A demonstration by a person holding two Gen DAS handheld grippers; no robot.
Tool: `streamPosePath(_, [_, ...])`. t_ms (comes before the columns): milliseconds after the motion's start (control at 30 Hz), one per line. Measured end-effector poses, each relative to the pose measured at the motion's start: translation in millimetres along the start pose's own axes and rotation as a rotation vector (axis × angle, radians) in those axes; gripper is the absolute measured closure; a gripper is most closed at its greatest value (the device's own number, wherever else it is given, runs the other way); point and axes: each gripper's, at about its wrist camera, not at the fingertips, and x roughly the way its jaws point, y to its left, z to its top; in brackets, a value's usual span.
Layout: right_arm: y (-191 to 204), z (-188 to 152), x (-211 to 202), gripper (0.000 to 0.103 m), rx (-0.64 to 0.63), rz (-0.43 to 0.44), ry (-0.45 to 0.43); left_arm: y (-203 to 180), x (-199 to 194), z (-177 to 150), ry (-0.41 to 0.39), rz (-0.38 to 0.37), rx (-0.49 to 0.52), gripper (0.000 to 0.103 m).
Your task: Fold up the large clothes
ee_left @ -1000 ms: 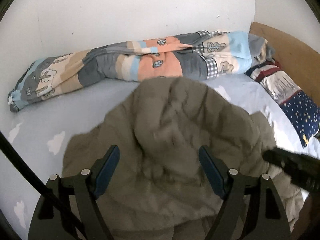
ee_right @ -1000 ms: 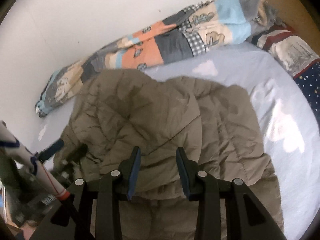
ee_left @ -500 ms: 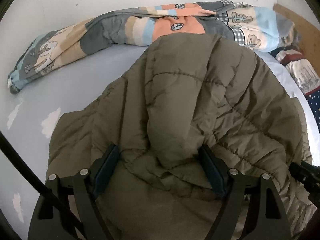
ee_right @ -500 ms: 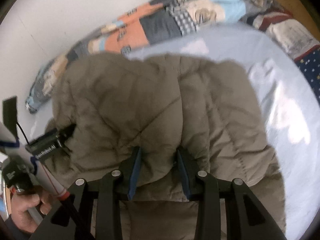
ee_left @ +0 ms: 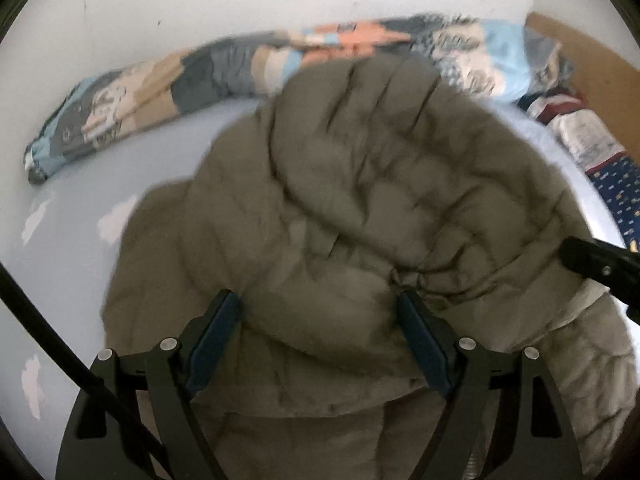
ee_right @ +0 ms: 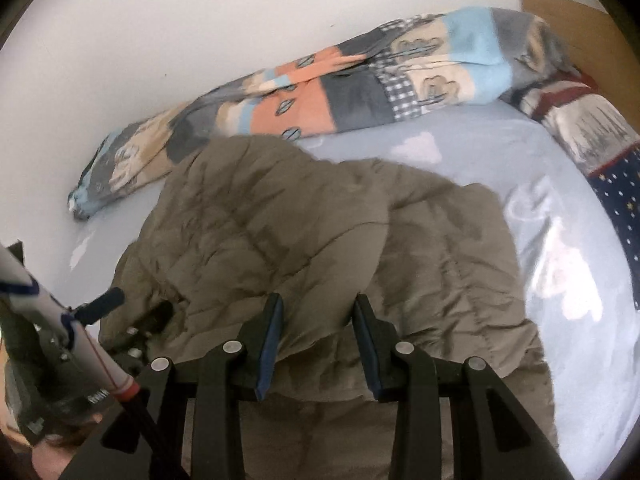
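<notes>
Left gripper (ee_left: 320,340) fingers clamped wide on a thick fold of the olive puffer jacket (ee_left: 360,200); right gripper (ee_right: 316,340) fingers pinching its near edge. Spread across the pale-blue bed (ee_right: 560,240). Beyond, a patchwork quilt (ee_right: 320,96) against the wall.

Olive quilted puffer jacket (ee_right: 304,240), crumpled, bunched, lying on bed
</notes>
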Motion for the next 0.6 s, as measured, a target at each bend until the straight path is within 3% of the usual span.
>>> streamPosePath(167, [-11, -12, 36, 0.063, 0.038, -0.033, 0.147, -1, 12, -6, 0.002, -0.006, -0.005, 0.016])
streamPosePath(400, [-8, -3, 18, 0.063, 0.037, -0.054, 0.115, 4, -10, -10, -0.024, -0.029, -0.02, 0.016])
streamPosePath(600, [-12, 0, -10, 0.063, 0.057, -0.045, 0.065, 0, -52, -26, -0.047, -0.022, 0.009, 0.016])
